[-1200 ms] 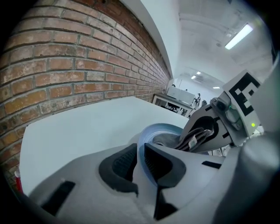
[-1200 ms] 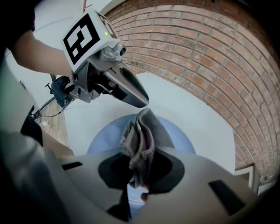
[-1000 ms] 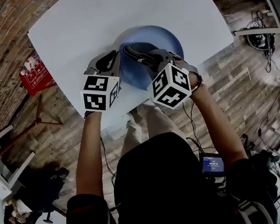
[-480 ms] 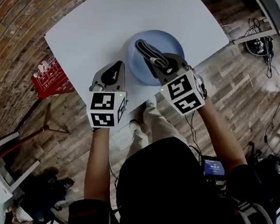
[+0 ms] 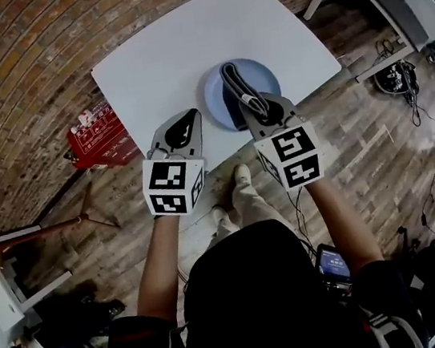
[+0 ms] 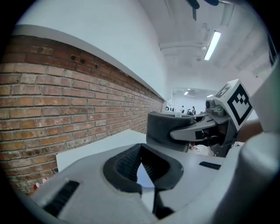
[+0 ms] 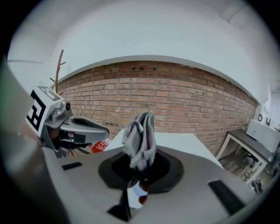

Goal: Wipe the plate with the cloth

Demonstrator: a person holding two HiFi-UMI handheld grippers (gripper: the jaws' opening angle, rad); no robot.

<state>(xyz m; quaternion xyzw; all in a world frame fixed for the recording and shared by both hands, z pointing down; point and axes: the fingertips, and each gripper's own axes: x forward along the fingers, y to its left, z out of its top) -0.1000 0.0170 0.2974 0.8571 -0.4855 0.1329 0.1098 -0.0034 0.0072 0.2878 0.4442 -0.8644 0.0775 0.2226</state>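
Cloth [image 7: 140,135] fuzzy, grey; plate [image 5: 216,96] round, blue

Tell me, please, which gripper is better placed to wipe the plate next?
The right gripper. It is shut on the cloth, which is already above the plate. The left gripper holds nothing and is off to the plate's side.

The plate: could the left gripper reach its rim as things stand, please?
Probably yes: the left gripper hovers left of the plate, only bare table between. The right gripper holds the cloth over the plate's middle, clear of that side.
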